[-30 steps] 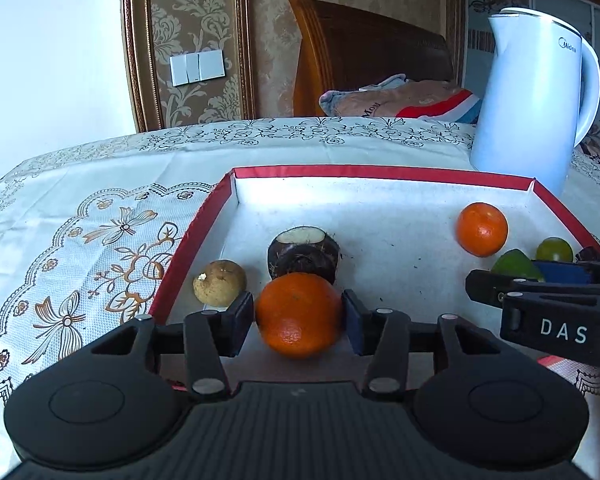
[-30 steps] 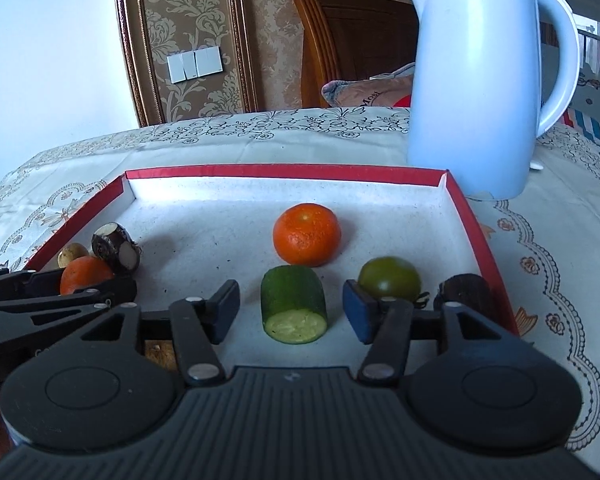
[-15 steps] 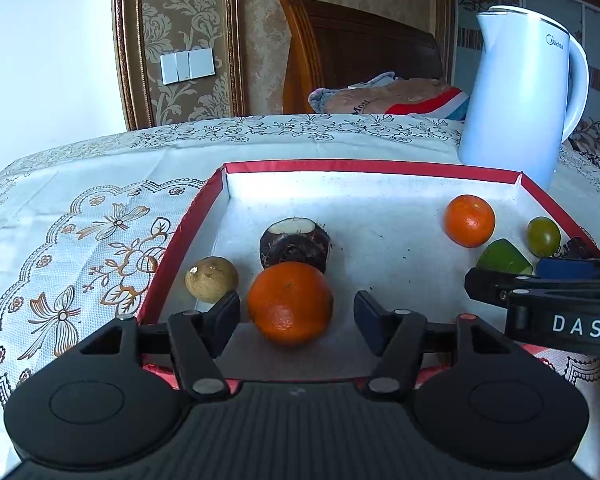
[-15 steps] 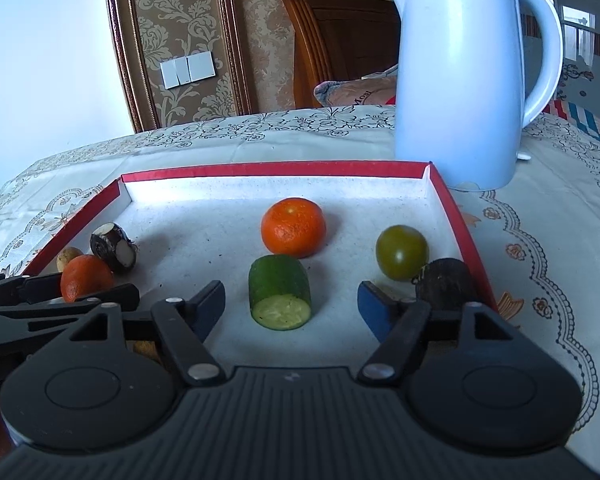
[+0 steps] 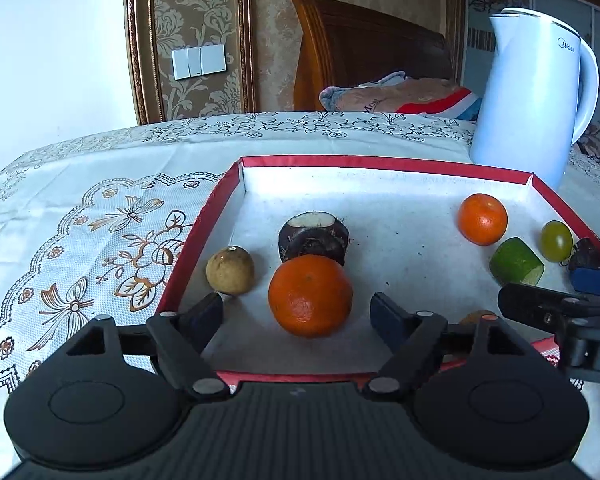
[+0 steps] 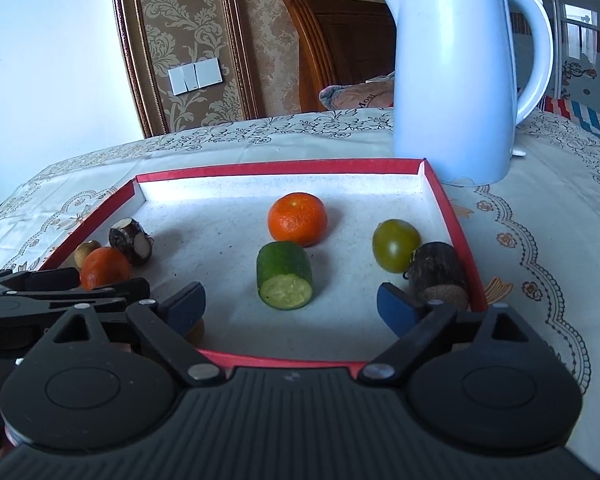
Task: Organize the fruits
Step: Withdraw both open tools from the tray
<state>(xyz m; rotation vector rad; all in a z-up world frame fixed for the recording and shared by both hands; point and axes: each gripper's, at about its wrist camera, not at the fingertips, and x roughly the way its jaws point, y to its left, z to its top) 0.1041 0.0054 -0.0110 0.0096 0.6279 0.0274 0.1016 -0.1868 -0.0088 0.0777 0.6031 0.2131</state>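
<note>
Letting go looks like the step now: left gripper (image 5: 296, 314) & right gripper (image 6: 291, 307) jaws have just been opening, pads clear of the orange (image 5: 310, 296) & cucumber piece (image 6: 285, 275), both resting in the red tray (image 6: 280, 169). Next, prob. back both out w/o nudging the fruit, then pick a new piece.

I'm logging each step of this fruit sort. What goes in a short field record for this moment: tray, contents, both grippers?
tray: red-rimmed tray on the tablecloth
left side: large orange, brown round fruit
right side: small orange, cucumber piece, green tomato
left gripper: open, jaws just widened off the large orange
right gripper: open, just widened, holding nothing
</note>
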